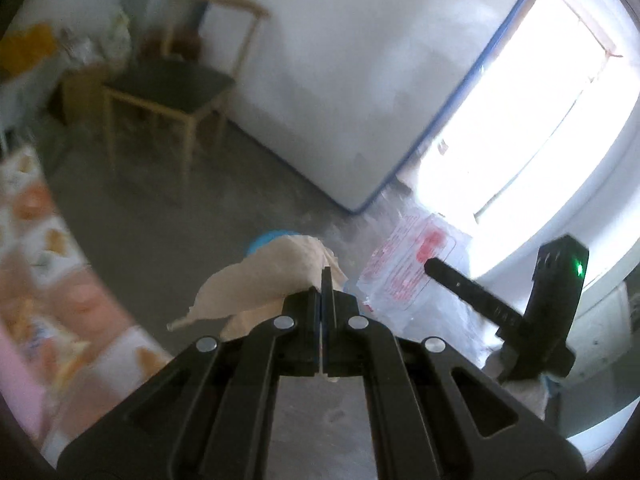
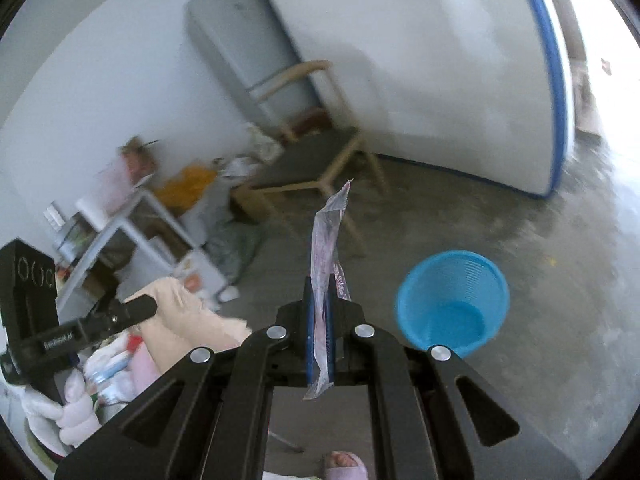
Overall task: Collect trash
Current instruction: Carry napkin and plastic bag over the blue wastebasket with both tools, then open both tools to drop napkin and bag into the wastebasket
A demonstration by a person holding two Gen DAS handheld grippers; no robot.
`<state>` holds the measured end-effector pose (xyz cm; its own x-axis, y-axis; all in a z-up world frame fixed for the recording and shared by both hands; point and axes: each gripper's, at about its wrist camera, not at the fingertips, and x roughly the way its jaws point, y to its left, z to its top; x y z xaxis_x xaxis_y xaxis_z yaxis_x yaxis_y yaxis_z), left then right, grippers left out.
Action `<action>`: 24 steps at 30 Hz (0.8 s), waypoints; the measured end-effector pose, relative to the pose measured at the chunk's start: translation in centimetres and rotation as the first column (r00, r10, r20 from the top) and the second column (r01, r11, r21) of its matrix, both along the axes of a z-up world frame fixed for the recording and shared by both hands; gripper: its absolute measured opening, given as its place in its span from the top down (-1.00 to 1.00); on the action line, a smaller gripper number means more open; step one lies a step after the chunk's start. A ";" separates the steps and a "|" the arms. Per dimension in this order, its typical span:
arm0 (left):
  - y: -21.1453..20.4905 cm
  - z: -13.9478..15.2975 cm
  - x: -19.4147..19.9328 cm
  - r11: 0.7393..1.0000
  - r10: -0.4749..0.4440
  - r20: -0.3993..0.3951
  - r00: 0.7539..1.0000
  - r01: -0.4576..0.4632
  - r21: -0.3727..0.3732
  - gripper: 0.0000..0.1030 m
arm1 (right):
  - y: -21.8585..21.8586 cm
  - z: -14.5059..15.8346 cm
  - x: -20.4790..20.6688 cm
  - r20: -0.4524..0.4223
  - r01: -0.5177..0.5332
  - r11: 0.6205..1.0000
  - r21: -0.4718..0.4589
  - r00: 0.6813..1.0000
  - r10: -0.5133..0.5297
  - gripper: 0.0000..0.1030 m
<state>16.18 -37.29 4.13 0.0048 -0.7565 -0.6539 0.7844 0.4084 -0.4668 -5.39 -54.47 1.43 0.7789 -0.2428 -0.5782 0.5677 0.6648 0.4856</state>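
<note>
Left wrist view. We see the left claw (image 1: 325, 280) clamped on a crumpled beige paper napkin (image 1: 264, 280), its two fingers pressed flat together with the paper pinched at the tips. The napkin spreads to the left of the fingers and hangs above the grey concrete floor (image 1: 224, 216). Directly behind the napkin we see a sliver of the blue basket (image 1: 266, 239), mostly hidden by the paper. To the right, the right claw (image 1: 434, 266) reaches in from the edge, and a clear plastic wrapper (image 1: 408, 272) with red print lies at its fingers. At the left edge runs a worktop (image 1: 48, 264) covered in a patterned cloth. A wooden chair (image 1: 168, 84) with a dark seat stands farther back, beside a white mattress (image 1: 360, 80) with blue piping that leans upright.

Right wrist view. We see the right claw (image 2: 320, 300) clamped on the wrapper (image 2: 330, 240), held edge-on; the strip stands upright above the fingertips and its lower end hangs below them. The basket (image 2: 452, 300) stands open on the floor (image 2: 560, 280), to the right of the claw and apart from it. At lower left, the left claw (image 2: 150, 304) holds the napkin (image 2: 188, 320), gripped by a gloved hand (image 2: 68, 408). The chair (image 2: 316, 160), the mattress (image 2: 440, 60) and a grey refrigerator (image 2: 244, 28) stand behind.
</note>
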 end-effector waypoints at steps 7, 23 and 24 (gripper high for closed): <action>-11.0 -6.4 0.0 0.988 -0.100 -0.113 0.989 0.112 0.104 1.00 | -6.2 -6.7 0.2 -0.091 0.117 0.990 0.079 0.990 -0.110 0.90; -23.6 -18.2 3.2 0.958 -0.052 -0.038 0.998 0.060 0.281 -0.07 | -16.7 -19.8 7.5 -0.288 0.175 0.972 0.153 0.949 -0.126 0.07; -23.2 -18.1 3.3 0.957 -0.054 -0.036 0.998 0.062 0.283 -0.07 | -16.7 -20.9 7.9 -0.308 0.169 0.974 0.152 0.944 -0.116 0.07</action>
<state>19.52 -60.53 -13.95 -0.0544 -0.5382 -0.8410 0.7991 0.4816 -0.3598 2.55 -71.20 -19.47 0.5312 -0.2137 -0.8199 0.7855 0.4869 0.3820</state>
